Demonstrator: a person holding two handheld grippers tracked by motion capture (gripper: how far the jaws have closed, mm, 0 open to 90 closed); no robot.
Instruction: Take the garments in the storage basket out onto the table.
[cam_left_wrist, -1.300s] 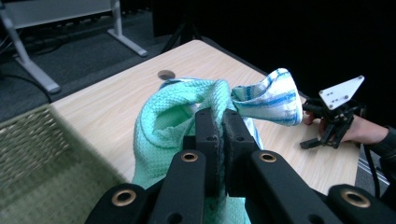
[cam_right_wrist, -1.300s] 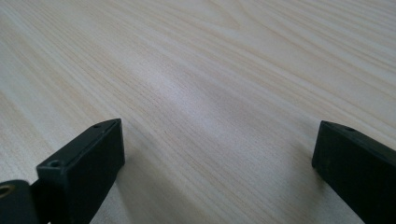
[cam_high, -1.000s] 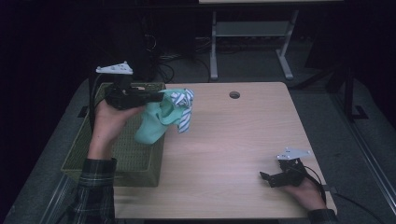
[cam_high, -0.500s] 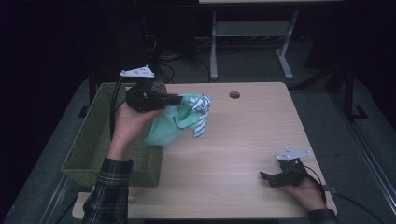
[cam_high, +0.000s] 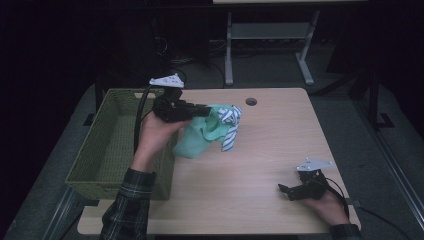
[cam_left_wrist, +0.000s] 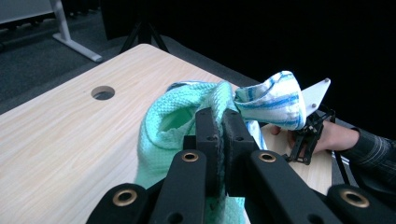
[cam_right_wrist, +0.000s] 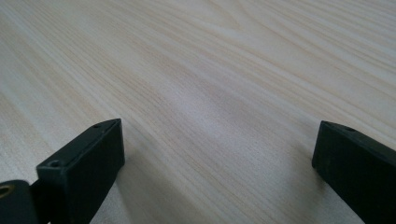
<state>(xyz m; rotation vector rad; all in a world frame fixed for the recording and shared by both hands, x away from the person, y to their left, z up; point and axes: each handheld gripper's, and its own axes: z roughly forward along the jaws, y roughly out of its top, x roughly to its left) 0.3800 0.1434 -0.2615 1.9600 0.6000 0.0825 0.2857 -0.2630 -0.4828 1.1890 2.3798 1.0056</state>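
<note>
Green cloth and striped cloth, clamped in the left gripper, have swung clear of the basket; right gripper rests spread, empty, so laying out comes next.

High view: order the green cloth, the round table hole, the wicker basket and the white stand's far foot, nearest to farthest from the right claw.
1. green cloth, left of the right claw
2. table hole, far edge
3. wicker basket, far left
4. stand's foot, on the floor beyond the table
</note>
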